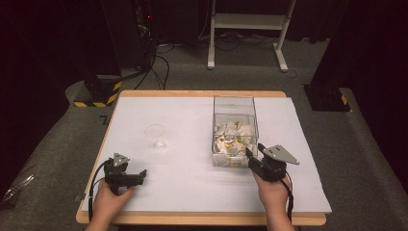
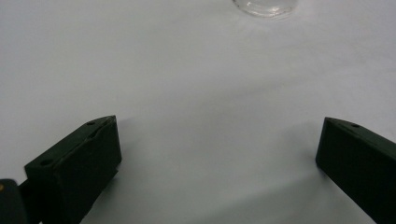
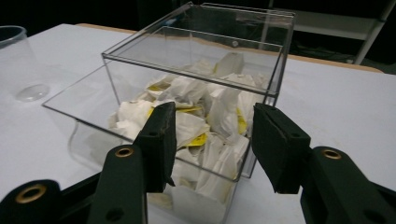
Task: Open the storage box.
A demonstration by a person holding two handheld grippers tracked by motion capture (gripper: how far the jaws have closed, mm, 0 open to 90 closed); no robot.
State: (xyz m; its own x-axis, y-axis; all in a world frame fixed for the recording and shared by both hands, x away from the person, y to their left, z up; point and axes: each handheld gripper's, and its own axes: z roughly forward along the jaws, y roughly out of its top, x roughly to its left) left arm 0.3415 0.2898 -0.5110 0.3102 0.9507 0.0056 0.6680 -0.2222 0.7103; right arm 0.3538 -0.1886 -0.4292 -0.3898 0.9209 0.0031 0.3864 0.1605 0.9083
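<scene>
A: White table [image 1: 183, 187], dark room. Box [image 1: 235, 126] of packets [image 1: 234, 137] sits just ahead of right gripper [image 1: 255, 153]?

B: Yes, jaws part-open, empty. Packets look light, crinkly, soft; pinch one by its edge. Left gripper [image 1: 139, 174] wide open.

A clear, glossy plastic box [image 3: 196, 70] holds crumpled white and yellow paper packets [image 3: 196, 116]. A transparent cup [image 1: 155, 135] stands on the table [image 1: 192, 183], matt white and smooth with a wooden edge. Each tool has matt black pads.
</scene>
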